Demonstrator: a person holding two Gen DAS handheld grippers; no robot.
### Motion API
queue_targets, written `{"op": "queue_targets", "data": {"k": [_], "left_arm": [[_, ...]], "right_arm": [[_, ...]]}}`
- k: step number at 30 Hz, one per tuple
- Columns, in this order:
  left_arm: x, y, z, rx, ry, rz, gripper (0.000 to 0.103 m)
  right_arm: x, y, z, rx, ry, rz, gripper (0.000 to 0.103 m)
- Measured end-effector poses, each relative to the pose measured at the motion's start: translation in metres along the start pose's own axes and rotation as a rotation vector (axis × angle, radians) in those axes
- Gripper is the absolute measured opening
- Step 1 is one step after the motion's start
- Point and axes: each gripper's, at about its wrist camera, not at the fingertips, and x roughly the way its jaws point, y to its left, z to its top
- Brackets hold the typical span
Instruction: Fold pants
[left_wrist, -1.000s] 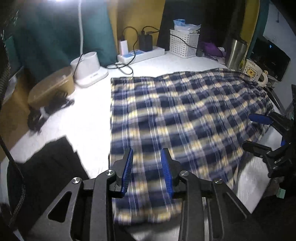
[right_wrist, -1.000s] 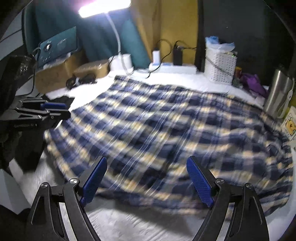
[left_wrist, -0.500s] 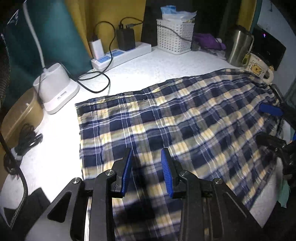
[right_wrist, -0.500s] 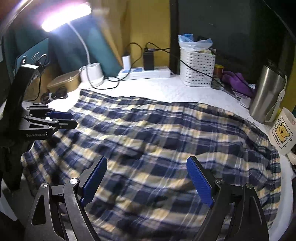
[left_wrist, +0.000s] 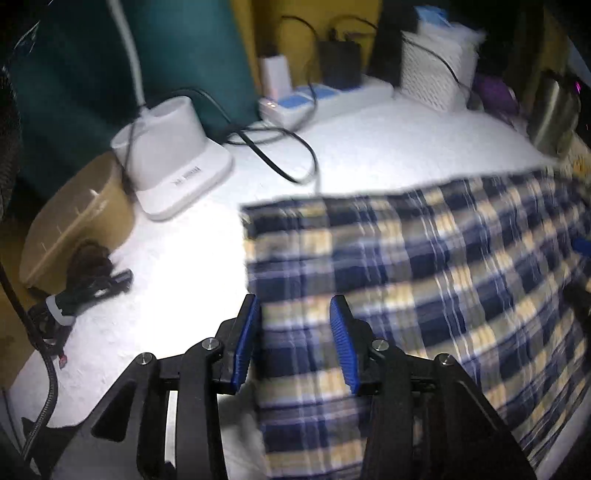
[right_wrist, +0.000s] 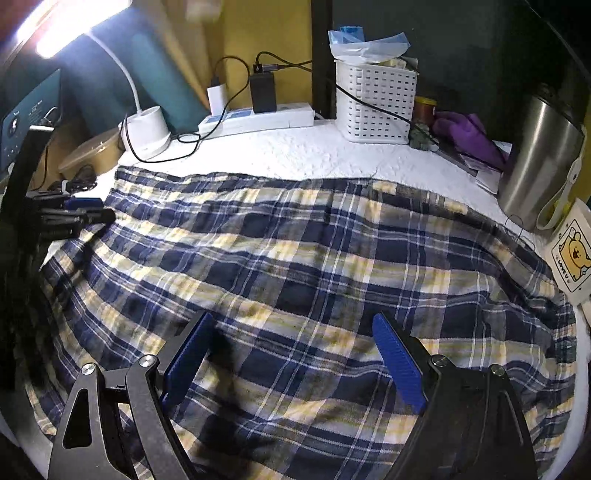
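Your left gripper (left_wrist: 293, 328) has ribbed blue pads on black angular arms; its fingers are spreading, hanging over the pants' left edge without pinching any cloth, as far as the motion blur lets you judge. Your right gripper (right_wrist: 291, 356) stands wide apart, its blue fingers (right_wrist: 397, 363) empty above the fabric. The pants (right_wrist: 295, 280) are soft, rumpled woven plaid in navy, cream and white, spread flat across the pebbled white bench (right_wrist: 295, 155). At 11 o'clock from them sits a smooth white lamp base (right_wrist: 146, 129) with a curved neck. At 12 o'clock lie a power strip (right_wrist: 258, 116) and a perforated white basket (right_wrist: 375, 105). At 2 o'clock stands a brushed steel tumbler (right_wrist: 539, 162).
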Motion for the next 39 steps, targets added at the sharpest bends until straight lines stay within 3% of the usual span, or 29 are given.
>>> {"op": "queue_targets", "data": {"k": [4,10,13,24,27,31,34,37,39], "left_arm": [[-0.008,0.005,0.016,0.01,-0.065,-0.038,0.04],[0.027,0.015,0.032,0.028,-0.018,0.034,0.04],[0.035,0.021,0.037,0.026,-0.028,0.026,0.041],[0.027,0.038,0.041,-0.03,-0.076,0.063,0.041],[0.008,0.036,0.04,-0.039,-0.109,0.019,0.041],[-0.007,0.011,0.035,0.034,-0.122,-0.076,0.041],[-0.003,-0.012,0.035,0.077,-0.114,-0.139,0.041],[0.011,-0.025,0.037,0.104,-0.088,-0.155,0.041],[0.028,-0.027,0.038,0.099,-0.055,-0.141,0.041]], "right_arm": [[-0.002,-0.003,0.008,0.003,-0.018,-0.003,0.089],[-0.002,-0.011,0.021,0.014,-0.04,0.0,0.088],[0.001,-0.016,0.027,0.021,-0.037,-0.029,0.088],[0.025,-0.026,0.049,0.047,0.003,-0.094,0.088],[0.022,-0.021,0.056,0.045,0.005,-0.09,0.088],[0.003,-0.012,0.066,0.025,-0.028,-0.085,0.088],[-0.005,-0.009,0.072,0.0,-0.045,-0.097,0.088],[0.011,-0.016,0.073,0.001,-0.004,-0.126,0.088],[0.031,-0.028,0.071,0.036,0.056,-0.14,0.076]]}}
